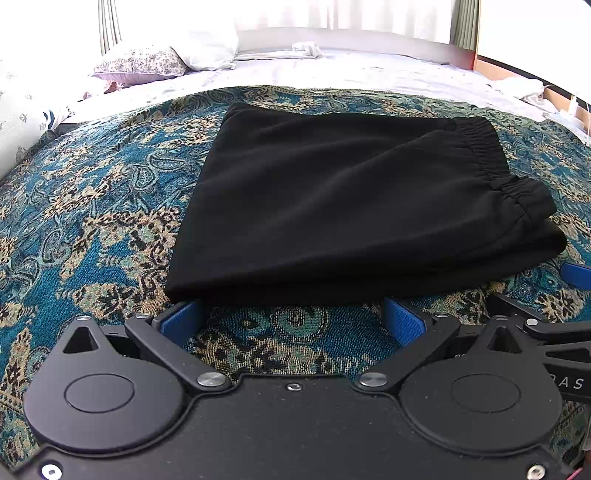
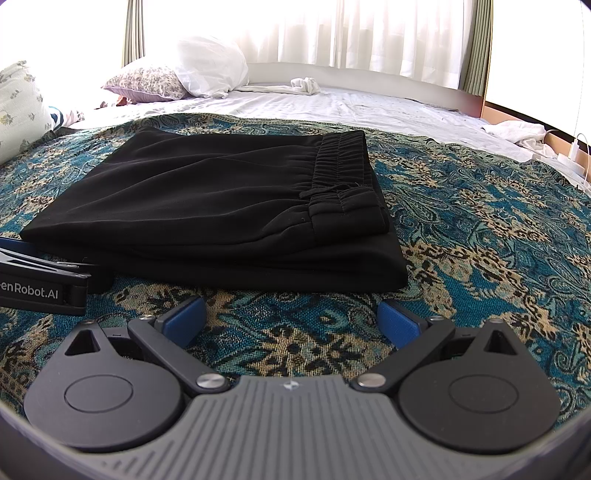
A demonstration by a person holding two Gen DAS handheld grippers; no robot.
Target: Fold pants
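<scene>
Black pants (image 1: 343, 206) lie folded into a compact stack on a blue patterned bedspread (image 1: 92, 206), elastic waistband on top at the right. My left gripper (image 1: 293, 314) is open, its blue pads (image 1: 181, 319) right at the near edge of the stack, nothing between them. In the right wrist view the same pants (image 2: 207, 206) lie ahead and to the left. My right gripper (image 2: 291, 315) is open just short of the stack's near edge, over bare bedspread (image 2: 480, 240). The left gripper's body (image 2: 40, 284) shows at the left, beside the stack.
The bed carries a white sheet (image 2: 332, 103) beyond the bedspread, with a floral pillow (image 2: 147, 83), a white pillow (image 2: 210, 64) and a crumpled white cloth (image 2: 304, 85). Curtains (image 2: 369, 33) hang behind. A white charger and cable (image 2: 576, 151) sit at the far right edge.
</scene>
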